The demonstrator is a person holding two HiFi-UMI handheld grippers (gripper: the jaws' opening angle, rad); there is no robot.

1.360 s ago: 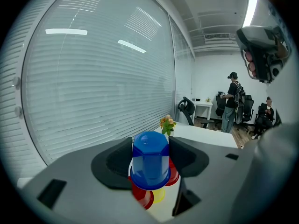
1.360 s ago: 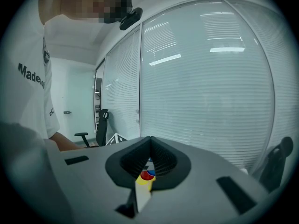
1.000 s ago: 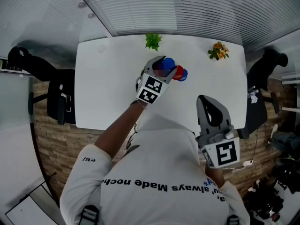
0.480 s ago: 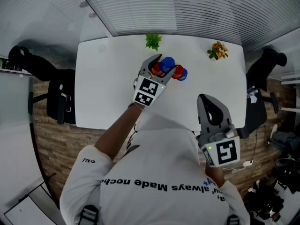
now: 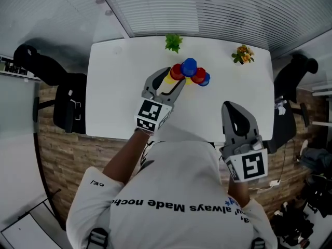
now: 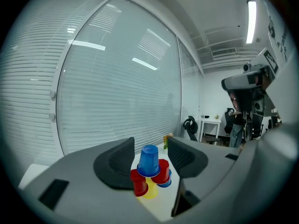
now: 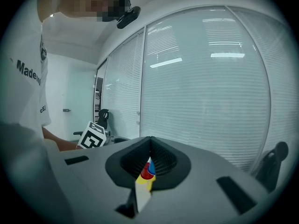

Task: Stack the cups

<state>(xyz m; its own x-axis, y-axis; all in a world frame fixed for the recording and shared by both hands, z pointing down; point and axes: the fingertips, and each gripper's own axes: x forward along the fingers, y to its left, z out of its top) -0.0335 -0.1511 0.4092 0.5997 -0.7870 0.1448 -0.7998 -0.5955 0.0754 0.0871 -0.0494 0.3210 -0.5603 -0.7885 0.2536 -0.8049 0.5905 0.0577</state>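
Cups (image 5: 189, 74) lie farthest out of the task's things on the white worktop (image 5: 114, 97). Nearest to the person, over the worktop's near edge at the right, is the right hand-held gripper (image 5: 230, 109). Its jaws are pressed together with nothing in them.

Farther out and left of middle, the left hand-held gripper (image 5: 173, 77) points at the cups with its jaws wide. They have just been closing a little, yet neither jaw touches a cup; the cups only show through the gap, ahead of the tips.

Just beyond, toward the far middle of the worktop, the cups are grouped in a small pyramid. A blue cup (image 6: 149, 161) sits upside down on top, with two red cups (image 6: 139, 185) below it. A yellow cup (image 6: 152, 190) and a second blue cup (image 6: 166, 183) are lower down.

At the far edge a green plant (image 5: 174, 42) and orange flowers (image 5: 242, 54) stand well apart. White blinds (image 5: 207, 9) hang behind them.
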